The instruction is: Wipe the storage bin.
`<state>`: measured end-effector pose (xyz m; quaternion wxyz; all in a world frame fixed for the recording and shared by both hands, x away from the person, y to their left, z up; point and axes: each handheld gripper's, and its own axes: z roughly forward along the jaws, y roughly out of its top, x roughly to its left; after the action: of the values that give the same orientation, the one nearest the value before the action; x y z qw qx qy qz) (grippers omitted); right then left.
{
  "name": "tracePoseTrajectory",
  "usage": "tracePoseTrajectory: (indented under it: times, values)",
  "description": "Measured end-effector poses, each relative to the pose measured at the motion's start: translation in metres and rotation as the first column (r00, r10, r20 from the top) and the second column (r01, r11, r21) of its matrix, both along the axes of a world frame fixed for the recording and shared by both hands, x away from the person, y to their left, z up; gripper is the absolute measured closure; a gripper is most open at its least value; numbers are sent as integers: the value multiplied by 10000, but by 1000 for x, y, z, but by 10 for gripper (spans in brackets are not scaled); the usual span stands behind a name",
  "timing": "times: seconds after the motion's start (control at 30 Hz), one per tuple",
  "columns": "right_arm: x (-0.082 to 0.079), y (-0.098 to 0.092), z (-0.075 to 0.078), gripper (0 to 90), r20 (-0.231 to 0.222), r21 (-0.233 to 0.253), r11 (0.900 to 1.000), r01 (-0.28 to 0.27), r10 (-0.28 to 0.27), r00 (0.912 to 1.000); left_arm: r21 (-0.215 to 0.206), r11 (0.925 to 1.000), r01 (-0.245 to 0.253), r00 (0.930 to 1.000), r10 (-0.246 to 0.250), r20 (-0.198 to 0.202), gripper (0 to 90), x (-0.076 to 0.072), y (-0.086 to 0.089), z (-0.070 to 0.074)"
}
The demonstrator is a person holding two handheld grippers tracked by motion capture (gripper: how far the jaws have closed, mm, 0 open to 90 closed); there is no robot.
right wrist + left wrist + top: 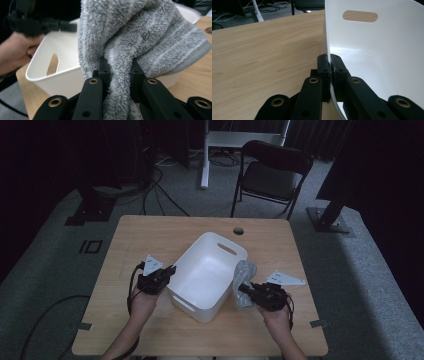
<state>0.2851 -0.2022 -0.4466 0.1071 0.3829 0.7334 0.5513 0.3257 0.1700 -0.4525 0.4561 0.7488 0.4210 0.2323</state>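
Observation:
A white plastic bin (207,272) with handle slots sits mid-table. My left gripper (171,270) is shut on its left wall; in the left gripper view the thin white rim (328,53) runs between the closed jaws of the left gripper (331,65). My right gripper (242,289) is shut on a grey fluffy towel (244,282) just outside the bin's right wall. In the right gripper view the towel (140,35) bunches up above the jaws of the right gripper (119,68), with the bin (57,62) behind it and the other hand at far left.
The wooden table (150,232) has a round cable hole (238,230) near its far edge. A black folding chair (270,172) stands behind the table. Cables lie on the grey floor at the back left.

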Motion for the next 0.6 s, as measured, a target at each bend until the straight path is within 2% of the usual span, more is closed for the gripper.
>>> tracePoseTrajectory:
  times: [0.07, 0.23, 0.3, 0.47, 0.6]
  values:
    - [0, 7, -5, 777, -69, -369, 9993, -71, 68, 10000, 7, 10000, 45, 10000, -45, 1, 876, 0, 0, 0]
    - [6, 16, -13, 776, -323, -379, 9991, -209, 197, 9993, -221, 9996, 186, 9998, -188, -73, 874, 1, 2, -1]
    - [7, 19, -14, 776, -278, -533, 9985, -153, 138, 9995, -347, 9989, 303, 9995, -305, -46, 872, 1, 3, -1]
    - [9, 23, -19, 777, -354, -641, 9979, -118, 96, 9993, -400, 9987, 329, 9994, -332, -59, 870, 1, 3, -2]
    - [11, 27, -28, 777, -641, -999, 9949, -113, 49, 9979, -371, 9988, 311, 9995, -313, -32, 871, 1, 3, -2]
